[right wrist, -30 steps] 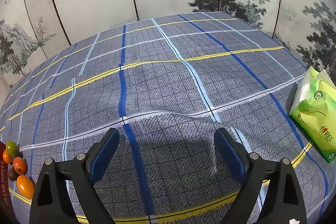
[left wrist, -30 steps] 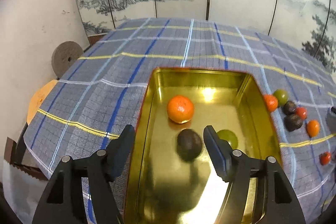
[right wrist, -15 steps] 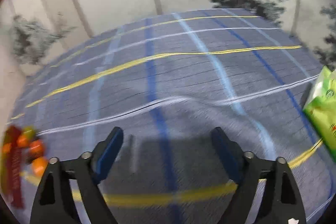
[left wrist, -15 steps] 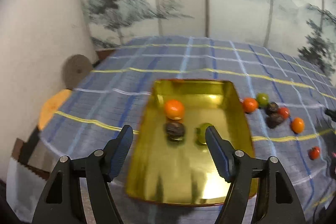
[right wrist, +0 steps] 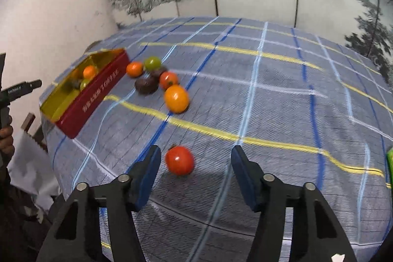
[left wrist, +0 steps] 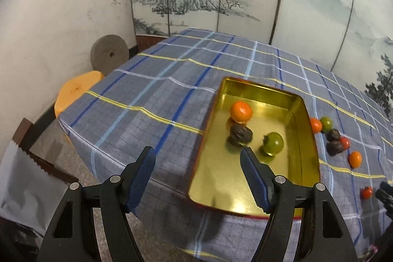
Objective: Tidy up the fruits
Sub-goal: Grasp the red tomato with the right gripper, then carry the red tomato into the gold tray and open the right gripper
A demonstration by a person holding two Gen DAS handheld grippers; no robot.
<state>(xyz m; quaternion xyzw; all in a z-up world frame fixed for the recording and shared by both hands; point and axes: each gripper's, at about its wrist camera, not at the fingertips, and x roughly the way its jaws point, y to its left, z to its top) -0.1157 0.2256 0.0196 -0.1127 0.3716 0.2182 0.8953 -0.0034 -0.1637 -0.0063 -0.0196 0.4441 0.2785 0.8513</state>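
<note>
target: red tomato (right wrist: 179, 160) alone on worktop (right wrist: 270, 114), ahead of right gripper (right wrist: 195, 172), left of its midline | right jaws closing, nothing pinched | left gripper (left wrist: 197, 172) apart, empty, beside tin (left wrist: 313, 139) | nearer: right

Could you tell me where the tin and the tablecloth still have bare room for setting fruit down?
The gold tin's near half, this side of the green tomato, is bare, as is cloth left of the tin. It is crowded right of the tin, where the loose fruit cluster lies.
</note>
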